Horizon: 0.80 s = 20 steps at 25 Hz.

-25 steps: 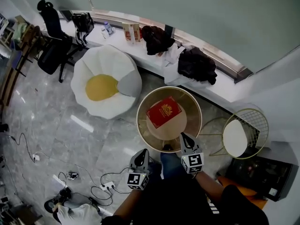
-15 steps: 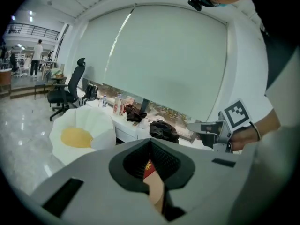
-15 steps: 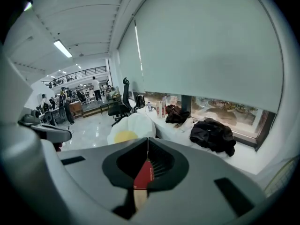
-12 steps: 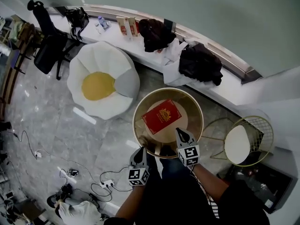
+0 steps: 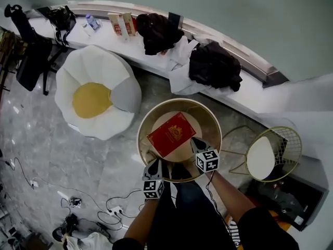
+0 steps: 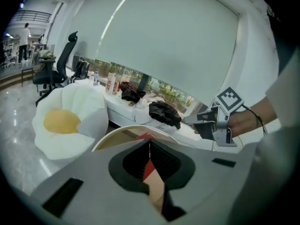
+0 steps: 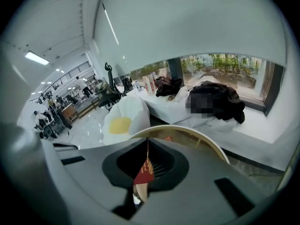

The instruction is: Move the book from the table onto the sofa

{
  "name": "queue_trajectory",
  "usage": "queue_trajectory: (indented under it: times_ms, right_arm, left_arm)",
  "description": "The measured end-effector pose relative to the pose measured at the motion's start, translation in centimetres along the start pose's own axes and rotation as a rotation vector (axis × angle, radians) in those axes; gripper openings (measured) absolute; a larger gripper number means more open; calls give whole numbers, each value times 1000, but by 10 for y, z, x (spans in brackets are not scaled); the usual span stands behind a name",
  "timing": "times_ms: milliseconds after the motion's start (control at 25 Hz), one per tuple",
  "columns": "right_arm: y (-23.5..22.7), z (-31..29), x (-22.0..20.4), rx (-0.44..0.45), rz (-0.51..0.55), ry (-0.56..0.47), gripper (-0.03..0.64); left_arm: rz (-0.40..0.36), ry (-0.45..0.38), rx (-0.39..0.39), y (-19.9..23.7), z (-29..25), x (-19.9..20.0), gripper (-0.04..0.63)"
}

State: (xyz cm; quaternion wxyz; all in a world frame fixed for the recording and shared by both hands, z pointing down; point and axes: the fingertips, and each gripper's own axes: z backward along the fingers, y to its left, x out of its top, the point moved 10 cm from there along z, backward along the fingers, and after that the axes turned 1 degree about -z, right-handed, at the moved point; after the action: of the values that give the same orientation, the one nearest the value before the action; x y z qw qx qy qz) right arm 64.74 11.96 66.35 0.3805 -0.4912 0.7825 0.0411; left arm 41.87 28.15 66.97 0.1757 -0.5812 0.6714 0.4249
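Red with a gold stamp, the book (image 5: 171,134) lies flat on the round, gold-rimmed worktop (image 5: 209,120), just ahead of both tools. The left tool (image 5: 154,164) has its jaws pressed together with nothing in them. Its tip is at the worktop's near rim, short of the book's near corner. The right tool (image 5: 195,141), also closed and empty, reaches in over the rim. Its tip is just beside the book's right edge, and whether it touches the cover cannot be told.

A raised rim rings the book on every side. The white sofa (image 5: 96,98) with its yellow middle sits well off to the left tool's left and farther out, apart from the worktop, with open grey floor (image 5: 62,155) around it. Beyond the worktop runs a white window ledge (image 5: 250,95) carrying dark garments (image 5: 214,66). A wire chair (image 5: 271,154) stands near the rim on the right tool's right. Cables (image 5: 112,204) trail over the floor back and to the left of the left tool.

In each tool's own view its grey body fills the lower half, so only a sliver of red shows through the notch under the shut jaws. The person's arms hide the worktop's near base. The cover print is too small to read.
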Motion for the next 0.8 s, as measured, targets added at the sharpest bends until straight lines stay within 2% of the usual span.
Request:
queue_trajectory:
  times_ms: [80, 240, 280, 320, 360, 400, 560, 800]
  right_arm:
    - [-9, -21, -9, -6, 8, 76, 17]
    - [-23, -53, -20, -24, 64, 156, 20]
    - [-28, -61, -20, -27, 81, 168, 40]
    - [-33, -69, -21, -25, 95, 182, 119]
    - [-38, -77, -21, -18, 105, 198, 158]
    - [-44, -85, -22, -8, 118, 215, 158]
    - [-63, -112, -29, 14, 213, 285, 169]
    - [-76, -144, -49, 97, 290, 451, 223]
  left_arm:
    - [-4, 40, -18, 6, -16, -10, 17]
    - [48, 101, 10, 24, -37, -28, 17]
    - [62, 124, 13, 30, -43, -31, 18]
    - [76, 148, 13, 35, -49, -35, 20]
    - [89, 170, 13, 39, -55, -40, 20]
    - [104, 191, 10, 43, -60, -44, 22]
    - [167, 262, -20, 57, -75, -63, 137]
    - [288, 349, -31, 79, -94, -94, 155]
